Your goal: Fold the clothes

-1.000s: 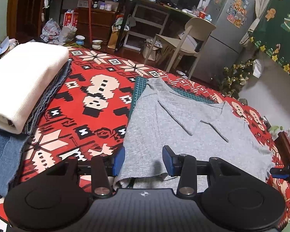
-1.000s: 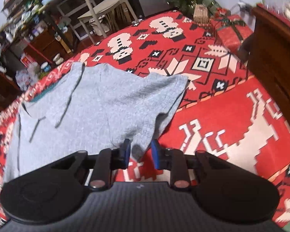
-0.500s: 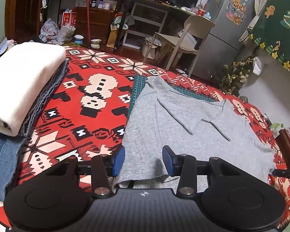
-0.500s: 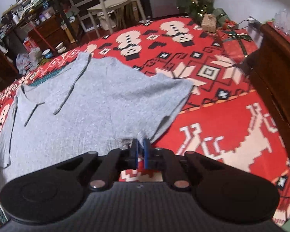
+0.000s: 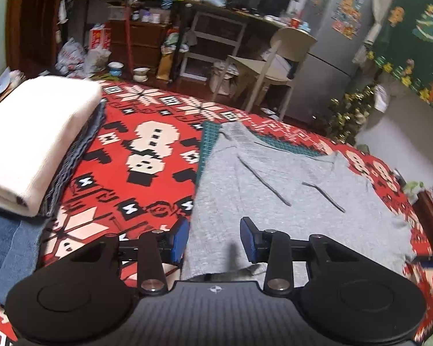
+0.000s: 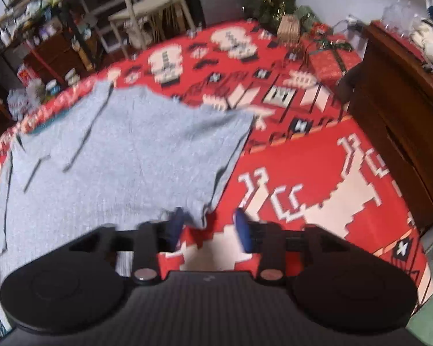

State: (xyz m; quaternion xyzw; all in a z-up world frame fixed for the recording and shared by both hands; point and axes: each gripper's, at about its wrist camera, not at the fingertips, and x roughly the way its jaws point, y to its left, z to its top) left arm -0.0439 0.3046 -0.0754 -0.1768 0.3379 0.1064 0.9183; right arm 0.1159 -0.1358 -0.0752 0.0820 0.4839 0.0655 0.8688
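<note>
Released since half a second ago, right tongs (image 6: 209,226) are opening, shirt (image 6: 115,158) corner seemingly loose between them. Left tongs (image 5: 213,239), closing, straddle its near hem on the red blanket (image 5: 147,173).

Grey shirt (image 5: 288,201), plain, with darker grey lines at the collar. Red blanket (image 5: 147,178) under it, with cream and black blocky figures like snowmen and snowflakes; cream deer shape (image 6: 317,201) on red at the right side. Dark green mat (image 5: 207,141) with fine grid lines. White folded cloth (image 5: 34,138) on dark grey cloth, on blue denim (image 5: 5,245). Black left gripper (image 5: 213,238) and black right gripper (image 6: 209,226), both with blue pads. Beige chair (image 5: 277,57). Silver fridge (image 5: 332,43) with colourful stickers.
</note>
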